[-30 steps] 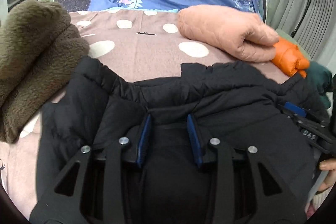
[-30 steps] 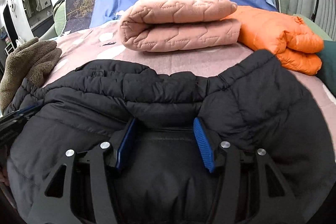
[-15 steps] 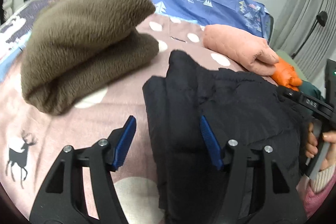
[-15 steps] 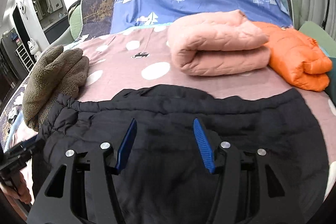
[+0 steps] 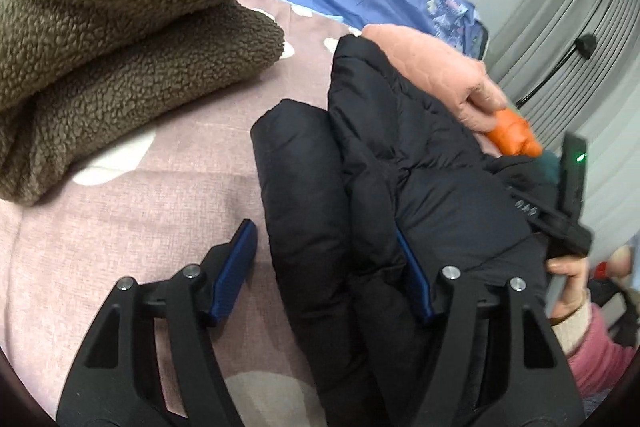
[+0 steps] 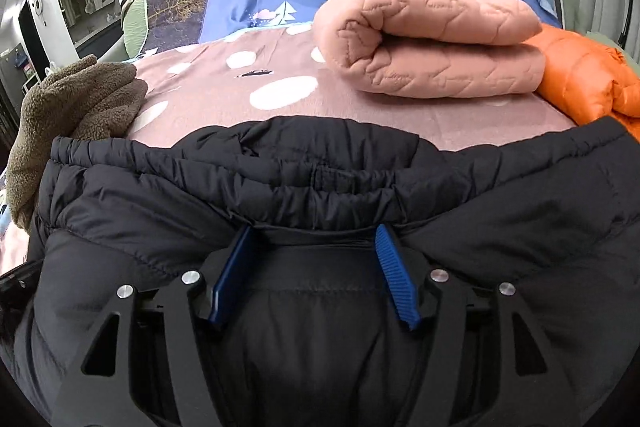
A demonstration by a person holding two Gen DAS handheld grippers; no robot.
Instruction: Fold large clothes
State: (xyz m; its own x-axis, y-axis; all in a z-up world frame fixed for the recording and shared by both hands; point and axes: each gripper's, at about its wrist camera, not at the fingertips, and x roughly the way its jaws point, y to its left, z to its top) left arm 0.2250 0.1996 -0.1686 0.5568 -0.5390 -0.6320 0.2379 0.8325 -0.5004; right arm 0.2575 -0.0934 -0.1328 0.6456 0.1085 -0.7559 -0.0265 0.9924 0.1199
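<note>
Bed (image 6: 224,95) with pink dotted cover. Ahead of our right claw (image 6: 312,267) we see the black padded jacket (image 6: 360,187); beyond it, a folded pink quilted garment (image 6: 432,43) touching an orange jacket (image 6: 588,79); far left, a brown fleece (image 6: 72,99).

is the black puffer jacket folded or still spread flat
Partly folded. The black puffer jacket lies doubled in thick layers, its rounded fold edge toward the brown fleece. Whether folding is finished, cannot tell.
</note>
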